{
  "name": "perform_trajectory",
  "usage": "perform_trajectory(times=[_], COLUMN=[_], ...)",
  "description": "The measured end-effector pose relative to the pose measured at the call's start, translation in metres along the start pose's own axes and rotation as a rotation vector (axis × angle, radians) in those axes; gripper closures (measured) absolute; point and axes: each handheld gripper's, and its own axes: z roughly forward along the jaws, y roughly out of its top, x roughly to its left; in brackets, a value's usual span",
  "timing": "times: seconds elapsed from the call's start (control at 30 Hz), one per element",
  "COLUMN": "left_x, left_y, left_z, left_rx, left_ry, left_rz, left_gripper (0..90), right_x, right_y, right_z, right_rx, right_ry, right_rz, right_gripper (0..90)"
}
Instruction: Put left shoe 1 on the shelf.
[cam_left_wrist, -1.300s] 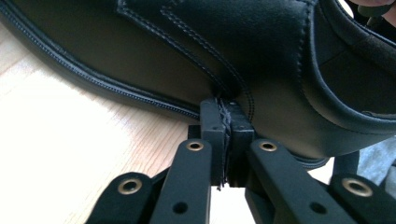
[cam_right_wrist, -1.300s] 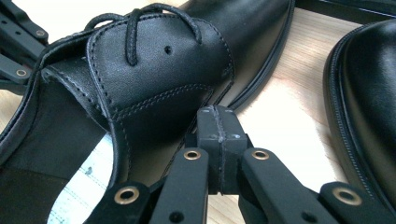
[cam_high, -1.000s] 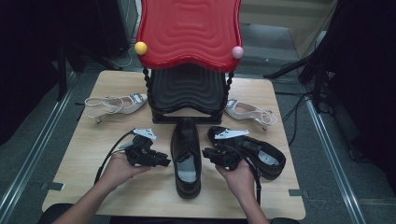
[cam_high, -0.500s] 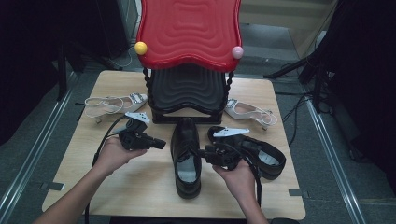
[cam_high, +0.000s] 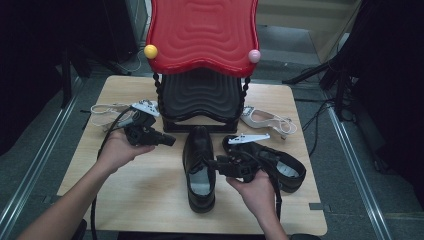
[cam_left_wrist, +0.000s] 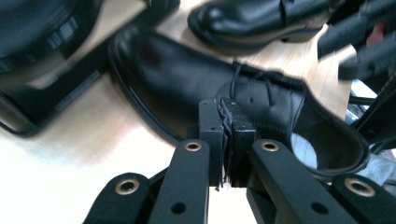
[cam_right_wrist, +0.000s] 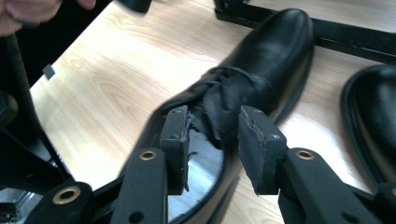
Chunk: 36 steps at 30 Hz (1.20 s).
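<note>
Two grippers over a wooden table (cam_high: 125, 200): right gripper (cam_right_wrist: 212, 135) jaws, just widened, apart around the tongue of a glossy black lace-up shoe (cam_high: 198, 167) at centre; left gripper (cam_high: 167, 141) pressed together, empty. Second black shoe (cam_high: 280, 165) alongside, silver sandals (cam_high: 267, 121) beside a red-topped rack (cam_high: 202, 32).

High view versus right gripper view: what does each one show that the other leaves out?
High view: the rack's red top, with the left pale sandal and the right pale sandal beside the rack. Right gripper view: close up, the shoe's tongue standing between the right gripper's open jaws, which have just been opening. Both: the middle black shoe, the second black shoe and the wooden table.
</note>
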Motion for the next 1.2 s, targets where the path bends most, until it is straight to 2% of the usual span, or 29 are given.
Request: perform_trajectory(times=[0.07, 0.1, 0.17, 0.27, 0.4, 0.5, 0.53, 0.57, 0.63, 0.7, 0.73, 0.77, 0.83, 0.93, 1.0, 1.07, 1.1, 1.2], left_x=[0.000, 0.000, -0.001, -0.001, -0.002, -0.002, -0.003, -0.003, -0.010, -0.011, -0.015, -0.015, -0.018, -0.019, -0.018, -0.017, -0.017, -0.017], left_y=[0.016, 0.016, 0.031, 0.042, 0.053, 0.069, 0.081, 0.081, 0.098, 0.104, 0.115, 0.115, 0.127, 0.144, 0.154, 0.169, 0.169, 0.185], left_z=[-0.011, -0.011, -0.022, -0.032, -0.041, -0.058, -0.068, -0.068, -0.079, -0.082, -0.087, -0.087, -0.090, -0.091, -0.090, -0.087, -0.087, -0.081], left_rx=[-0.013, -0.013, -0.036, -0.052, -0.063, -0.097, -0.111, -0.111, -0.117, -0.119, -0.117, -0.117, -0.120, -0.121, -0.135, -0.126, -0.126, -0.107], left_ry=[0.013, 0.013, 0.016, 0.027, 0.034, 0.029, 0.040, 0.040, 0.063, 0.066, 0.083, 0.083, 0.096, 0.088, 0.082, 0.106, 0.106, 0.121], left_rz=[0.034, 0.034, 0.046, 0.060, 0.072, 0.085, 0.097, 0.097, 0.136, 0.147, 0.160, 0.160, 0.174, 0.193, 0.183, 0.193, 0.193, 0.206], left_gripper=[89.0, 89.1, 89.1, 89.1, 89.0, 88.9, 89.0, 89.0, 89.0, 89.0, 89.0, 89.0, 89.0, 89.0, 89.0, 89.0, 89.0, 88.6], right_x=[0.009, 0.009, 0.018, 0.024, 0.028, 0.031, 0.033, 0.033, 0.036, 0.037, 0.038, 0.038, 0.039, 0.040, 0.040, 0.041, 0.041, 0.043], right_y=[0.003, 0.003, 0.004, 0.004, 0.002, -0.001, -0.002, -0.002, -0.004, -0.004, -0.006, -0.006, -0.007, -0.007, -0.007, -0.006, -0.006, -0.006], right_z=[0.004, 0.004, 0.010, 0.016, 0.022, 0.027, 0.031, 0.031, 0.035, 0.037, 0.039, 0.039, 0.043, 0.048, 0.051, 0.055, 0.055, 0.061], right_rx=[0.015, 0.015, 0.034, 0.057, 0.081, 0.097, 0.111, 0.111, 0.126, 0.130, 0.136, 0.136, 0.143, 0.160, 0.168, 0.178, 0.178, 0.193], right_ry=[0.011, 0.011, 0.029, 0.027, 0.033, 0.047, 0.050, 0.050, 0.052, 0.056, 0.063, 0.063, 0.073, 0.074, 0.072, 0.072, 0.072, 0.072], right_rz=[-0.013, -0.013, -0.021, -0.035, -0.038, -0.042, -0.052, -0.052, -0.057, -0.057, -0.056, -0.056, -0.056, -0.062, -0.058, -0.052, -0.052, -0.053], right_gripper=[64.1, 64.1, 62.6, 61.5, 60.4, 61.3, 61.4, 61.4, 61.0, 60.6, 60.0, 60.0, 60.5, 60.8, 60.5, 59.1, 59.1, 57.8])
